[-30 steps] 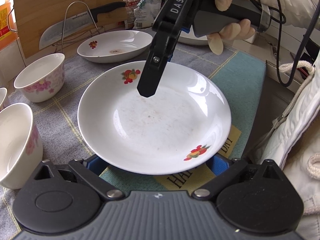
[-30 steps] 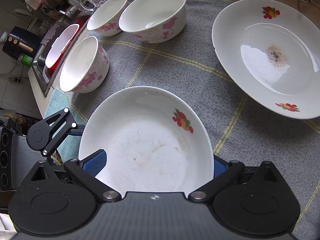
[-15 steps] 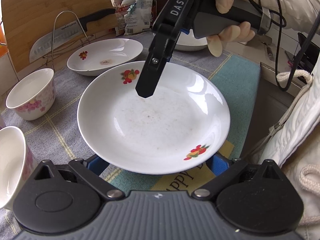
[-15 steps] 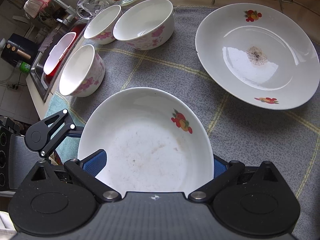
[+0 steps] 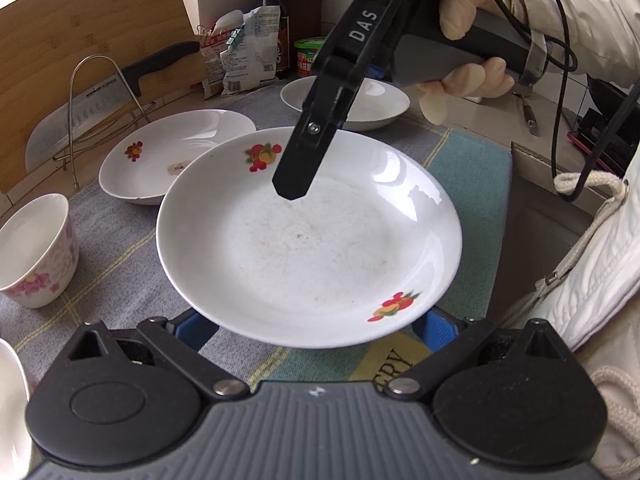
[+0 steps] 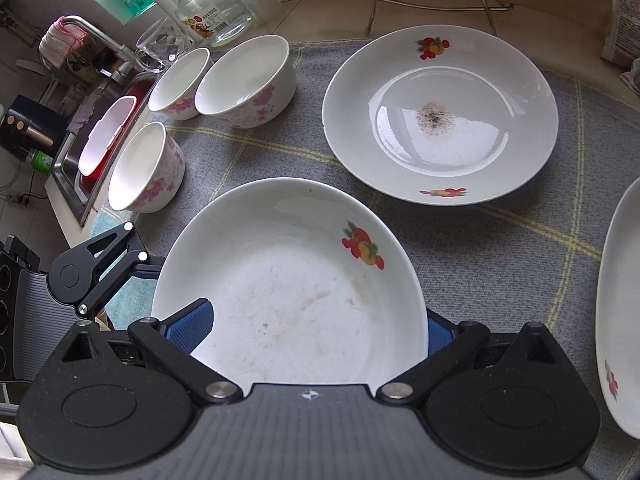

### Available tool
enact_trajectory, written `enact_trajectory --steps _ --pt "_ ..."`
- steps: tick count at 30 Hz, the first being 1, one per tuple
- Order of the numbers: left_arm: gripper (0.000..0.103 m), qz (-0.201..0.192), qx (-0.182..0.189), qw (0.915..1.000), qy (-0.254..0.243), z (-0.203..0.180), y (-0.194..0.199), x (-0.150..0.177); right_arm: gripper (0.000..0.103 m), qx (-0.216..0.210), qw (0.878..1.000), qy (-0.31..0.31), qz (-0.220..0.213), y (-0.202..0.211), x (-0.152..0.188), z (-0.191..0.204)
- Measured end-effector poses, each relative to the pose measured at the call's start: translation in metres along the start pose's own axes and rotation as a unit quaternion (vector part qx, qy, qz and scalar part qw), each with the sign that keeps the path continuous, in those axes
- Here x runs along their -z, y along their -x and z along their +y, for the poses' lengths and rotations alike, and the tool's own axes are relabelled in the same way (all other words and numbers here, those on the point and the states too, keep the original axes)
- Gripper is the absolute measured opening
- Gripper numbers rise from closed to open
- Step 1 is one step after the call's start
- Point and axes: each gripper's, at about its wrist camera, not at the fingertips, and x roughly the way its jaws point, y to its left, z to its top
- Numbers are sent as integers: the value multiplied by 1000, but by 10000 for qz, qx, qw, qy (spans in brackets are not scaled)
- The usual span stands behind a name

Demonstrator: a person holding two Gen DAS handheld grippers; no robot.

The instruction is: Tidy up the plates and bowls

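A white plate with fruit prints (image 5: 312, 248) is held above the cloth by both grippers at opposite rims. My left gripper (image 5: 312, 326) grips its near rim; its blue pads (image 5: 196, 326) show under the plate. My right gripper (image 6: 316, 330) holds the same plate (image 6: 288, 292) from the far side, and one black finger of it (image 5: 308, 156) lies over the plate in the left wrist view. A second fruit plate (image 6: 440, 116) with a dark stain lies on the cloth ahead, also in the left view (image 5: 168, 152). A third plate (image 5: 356, 100) lies behind.
Three floral bowls (image 6: 244, 80) (image 6: 180, 80) (image 6: 146, 168) stand on the grey checked cloth (image 6: 248, 148) near the sink (image 6: 100, 140). A knife on a wire rack (image 5: 92, 96), cutting board, bottle and packets line the back. A glass jar (image 6: 208, 8) stands behind the bowls.
Both grippers have carried the plate up and towards the stained plate, whose near edge it now overlaps in the left wrist view. The bowls have slid to the left of view.
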Motion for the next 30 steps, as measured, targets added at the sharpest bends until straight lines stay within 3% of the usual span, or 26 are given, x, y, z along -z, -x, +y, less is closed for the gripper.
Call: enact_trajectory --steps 30 --pt "100 -91 332 9990 -300 -29 -78 -104 103 297 9961 -414 -714 83 20 -112"
